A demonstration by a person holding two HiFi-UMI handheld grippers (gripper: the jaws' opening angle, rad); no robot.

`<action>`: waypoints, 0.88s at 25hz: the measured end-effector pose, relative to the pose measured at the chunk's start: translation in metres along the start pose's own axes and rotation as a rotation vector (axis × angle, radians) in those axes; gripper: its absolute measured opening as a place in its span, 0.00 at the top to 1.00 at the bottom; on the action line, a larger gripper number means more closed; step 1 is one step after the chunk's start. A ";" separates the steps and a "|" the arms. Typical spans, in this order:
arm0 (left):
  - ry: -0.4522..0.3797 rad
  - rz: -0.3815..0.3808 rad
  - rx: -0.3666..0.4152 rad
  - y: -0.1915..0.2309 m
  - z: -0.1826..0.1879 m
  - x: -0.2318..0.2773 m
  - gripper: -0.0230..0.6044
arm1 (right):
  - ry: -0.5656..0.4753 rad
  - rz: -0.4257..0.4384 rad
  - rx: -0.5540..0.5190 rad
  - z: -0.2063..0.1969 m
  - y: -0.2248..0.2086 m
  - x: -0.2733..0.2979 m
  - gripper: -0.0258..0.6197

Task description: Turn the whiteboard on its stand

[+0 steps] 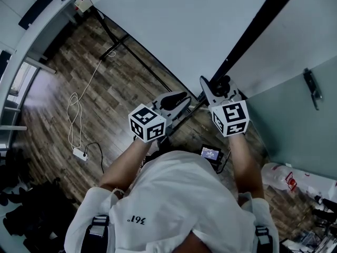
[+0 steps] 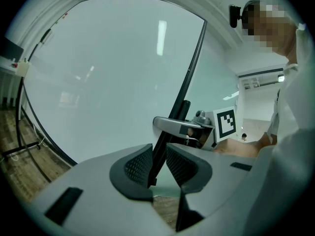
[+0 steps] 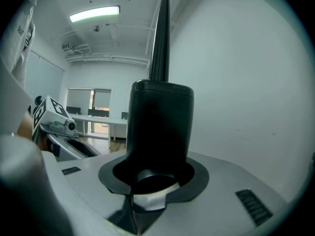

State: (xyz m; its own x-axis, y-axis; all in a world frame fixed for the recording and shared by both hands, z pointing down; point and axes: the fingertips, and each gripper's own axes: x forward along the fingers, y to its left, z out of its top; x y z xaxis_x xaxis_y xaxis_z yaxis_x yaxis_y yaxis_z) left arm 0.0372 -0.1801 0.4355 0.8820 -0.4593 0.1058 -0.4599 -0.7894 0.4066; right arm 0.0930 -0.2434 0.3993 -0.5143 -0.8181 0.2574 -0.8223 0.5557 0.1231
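Observation:
The big whiteboard fills the top of the head view, its black frame edge running diagonally down to my hands. My left gripper points at the board's lower edge. In the left gripper view the frame edge passes between the ribbed pads, and the left gripper is shut on it. My right gripper sits on a black knob at the frame. In the right gripper view the right gripper is shut around that thick black cylinder, the knob.
The black stand legs cross the wood floor. A white cable and power strip lie to the left. A small lit screen hangs at my waist. A glass panel with a handle stands on the right.

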 end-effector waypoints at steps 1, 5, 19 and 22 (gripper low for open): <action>0.000 -0.001 0.001 0.000 0.001 0.000 0.85 | 0.000 0.003 -0.002 0.000 -0.001 0.000 0.72; -0.001 -0.004 0.007 0.001 0.004 0.004 0.85 | 0.005 0.014 -0.008 0.001 -0.009 0.001 0.72; 0.008 0.015 0.001 0.010 0.004 0.002 0.85 | 0.070 0.054 -0.038 -0.002 -0.027 0.009 0.72; 0.012 0.030 0.001 0.017 0.004 -0.001 0.85 | 0.072 0.060 -0.042 0.000 -0.036 0.014 0.72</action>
State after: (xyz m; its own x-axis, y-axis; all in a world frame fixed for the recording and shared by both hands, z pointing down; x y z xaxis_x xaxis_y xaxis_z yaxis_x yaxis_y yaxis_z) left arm 0.0282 -0.1944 0.4385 0.8689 -0.4779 0.1290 -0.4864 -0.7759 0.4017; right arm 0.1152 -0.2747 0.3989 -0.5419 -0.7715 0.3334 -0.7791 0.6099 0.1448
